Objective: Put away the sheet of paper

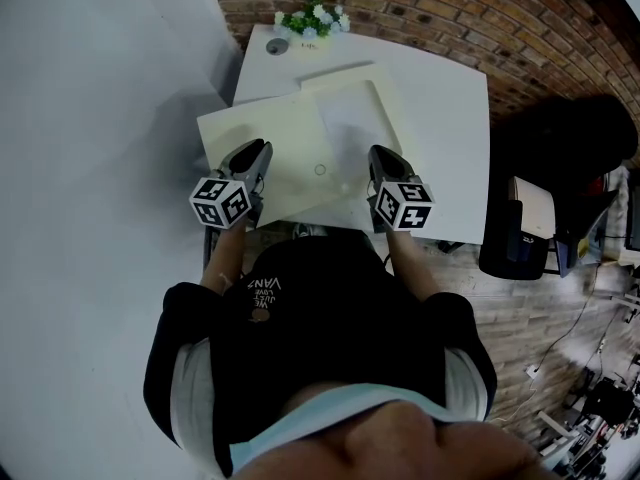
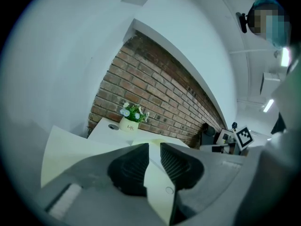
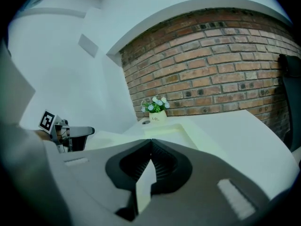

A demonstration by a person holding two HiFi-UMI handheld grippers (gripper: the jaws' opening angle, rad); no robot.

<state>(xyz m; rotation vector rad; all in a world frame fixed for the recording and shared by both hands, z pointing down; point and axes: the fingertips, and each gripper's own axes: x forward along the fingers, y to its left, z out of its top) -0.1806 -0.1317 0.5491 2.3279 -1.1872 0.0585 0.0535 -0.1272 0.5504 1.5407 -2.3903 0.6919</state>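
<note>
From the head view, a pale cream sheet of paper (image 1: 270, 133) lies on the white table (image 1: 440, 118), and the left gripper (image 1: 255, 158) and right gripper (image 1: 385, 163) are both at its near edge.

In the left gripper view, the jaws stand slightly apart around the paper's edge (image 2: 157, 187) and do not pinch it.

The right gripper view shows the tips of the jaws closed, clamping the sheet (image 3: 146, 182).

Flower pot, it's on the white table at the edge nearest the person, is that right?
Not quite. The flower pot is on the white table, but at its far edge, next to the brick wall, not the edge nearest the person. The head view shows it.
</note>
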